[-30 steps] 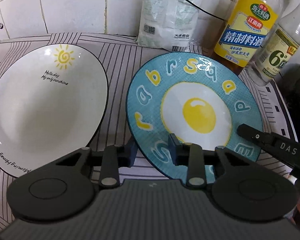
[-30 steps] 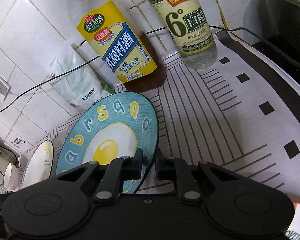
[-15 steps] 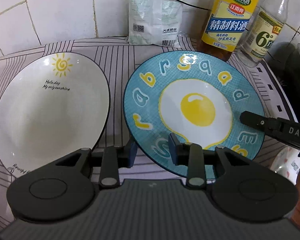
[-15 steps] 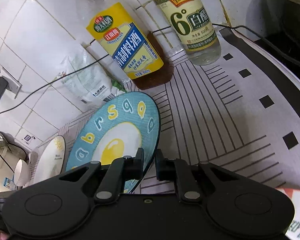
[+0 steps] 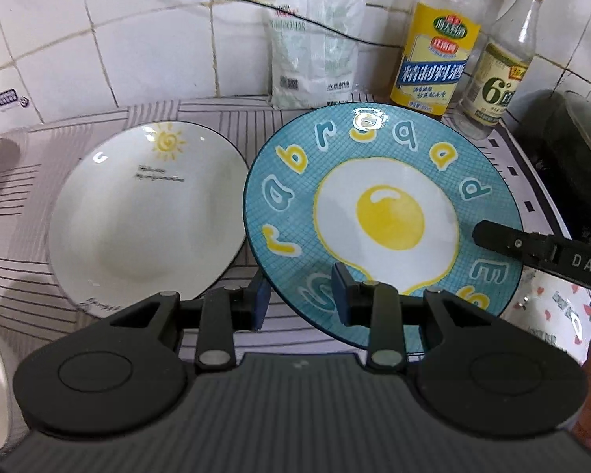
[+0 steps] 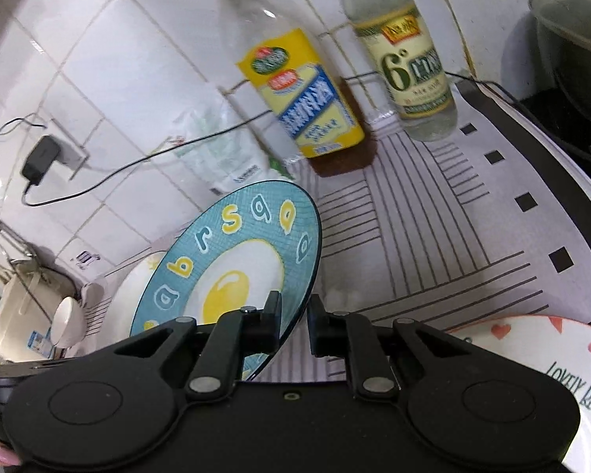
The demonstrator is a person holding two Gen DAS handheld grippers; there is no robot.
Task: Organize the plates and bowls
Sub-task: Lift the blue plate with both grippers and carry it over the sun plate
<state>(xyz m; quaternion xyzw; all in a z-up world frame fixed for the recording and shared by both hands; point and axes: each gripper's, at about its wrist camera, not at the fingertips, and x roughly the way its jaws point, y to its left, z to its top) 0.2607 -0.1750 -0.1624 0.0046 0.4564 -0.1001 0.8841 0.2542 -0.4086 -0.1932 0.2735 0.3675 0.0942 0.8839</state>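
Right now, in your left wrist view, your left gripper [image 5: 300, 295] is narrowed onto the near rim of the blue egg plate [image 5: 382, 213]: one pad sits under the rim and the other lies on the patterned face. The plate is tilted and raised off the striped mat [image 5: 110, 116] that covers the table. From the right, your right gripper [image 5: 492, 236] reaches in and its finger lies over the plate's right side. Just left of the blue plate, the white sun plate [image 5: 145, 213] lies flat on the mat, its edge close to the blue rim. Behind them, along the table's back edge against the tiled wall, stand a salt bag [image 5: 315, 47], a yellow-label bottle [image 5: 433, 59] and a vinegar bottle [image 5: 500, 75]. A heart-patterned plate [image 5: 547, 315] shows below the blue plate's right edge.

In your right wrist view, your right gripper [image 6: 293, 321] is nearly closed, with the blue plate's [image 6: 232, 260] rim edge-on between the pads; whether both pads press on it you cannot tell from here. The plate leans up steeply toward the left. The white plate [image 6: 138, 287] peeks out behind it, toward the table's left end. The heart plate [image 6: 563, 362] lies at the near right, by the table's front edge, partly under your gripper body. Both bottles [image 6: 307, 106] [image 6: 409, 67] stand at the back edge.
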